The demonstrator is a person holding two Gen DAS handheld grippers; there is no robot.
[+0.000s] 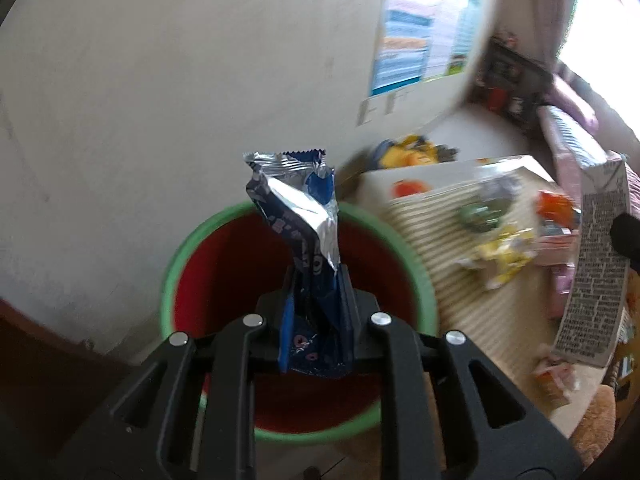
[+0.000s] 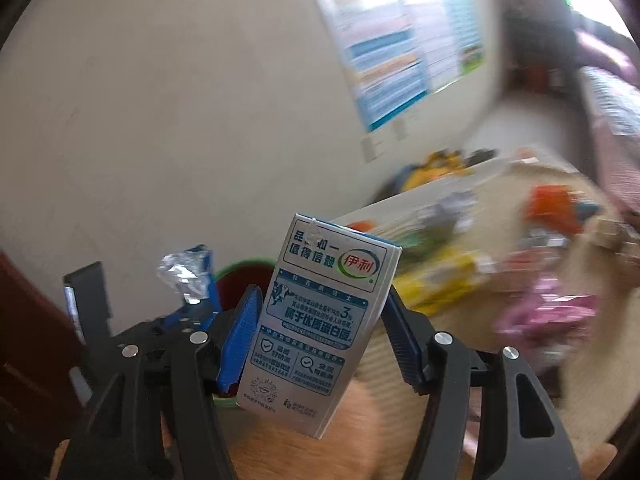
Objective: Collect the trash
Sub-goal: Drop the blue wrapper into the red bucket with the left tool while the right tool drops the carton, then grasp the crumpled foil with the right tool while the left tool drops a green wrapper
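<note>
My left gripper (image 1: 318, 280) is shut on a blue and silver snack wrapper (image 1: 298, 208) and holds it right above the open mouth of a round bin (image 1: 424, 280) with a green rim and red inside. My right gripper (image 2: 320, 312) is shut on a silver and blue milk carton (image 2: 320, 312), held upright. The carton also shows at the right edge of the left wrist view (image 1: 596, 264). In the right wrist view the left gripper with the wrapper (image 2: 188, 272) is to the left, over the bin (image 2: 244, 272).
A low table with a striped mat (image 1: 448, 248) stands right of the bin, strewn with wrappers, a yellow packet (image 1: 504, 252) and an orange item (image 1: 556, 208). A white wall with a poster (image 1: 424, 28) is behind. A yellow toy (image 1: 408, 152) lies on the floor.
</note>
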